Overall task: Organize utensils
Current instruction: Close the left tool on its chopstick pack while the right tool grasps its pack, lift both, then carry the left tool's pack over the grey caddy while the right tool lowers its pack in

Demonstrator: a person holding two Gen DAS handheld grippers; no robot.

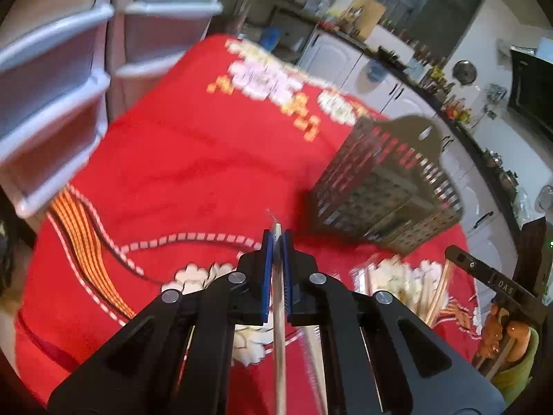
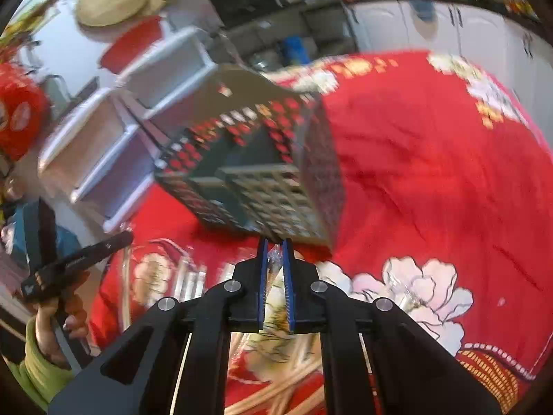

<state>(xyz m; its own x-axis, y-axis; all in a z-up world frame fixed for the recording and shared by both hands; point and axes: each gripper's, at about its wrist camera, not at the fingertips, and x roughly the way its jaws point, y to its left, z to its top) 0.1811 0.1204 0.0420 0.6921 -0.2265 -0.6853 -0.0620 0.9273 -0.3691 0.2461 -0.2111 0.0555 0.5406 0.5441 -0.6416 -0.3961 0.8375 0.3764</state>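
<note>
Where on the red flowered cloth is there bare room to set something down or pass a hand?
Free: the wide stretch of red flowered cloth between the white plastic drawer unit and the grey perforated utensil basket, and the cloth beyond the basket in the right wrist view. Crowded: the near edge, where pale chopsticks lie.

A perforated utensil caddy (image 1: 383, 186) blocks the red cloth (image 1: 193, 159) ahead; white drawers (image 1: 52, 103) wall its left edge.

Red flowered tablecloth (image 1: 193, 159): soft cloth, matt, a little wrinkled.
Grey perforated utensil basket (image 1: 380, 186): looks like metal, dull sheen.
White drawer unit (image 1: 55, 79): smooth plastic, slightly glossy.
Pale thin stick (image 1: 279, 346): looks like wood, matt.
Blue finger pads (image 2: 287, 287): ribbed, matt.
</note>
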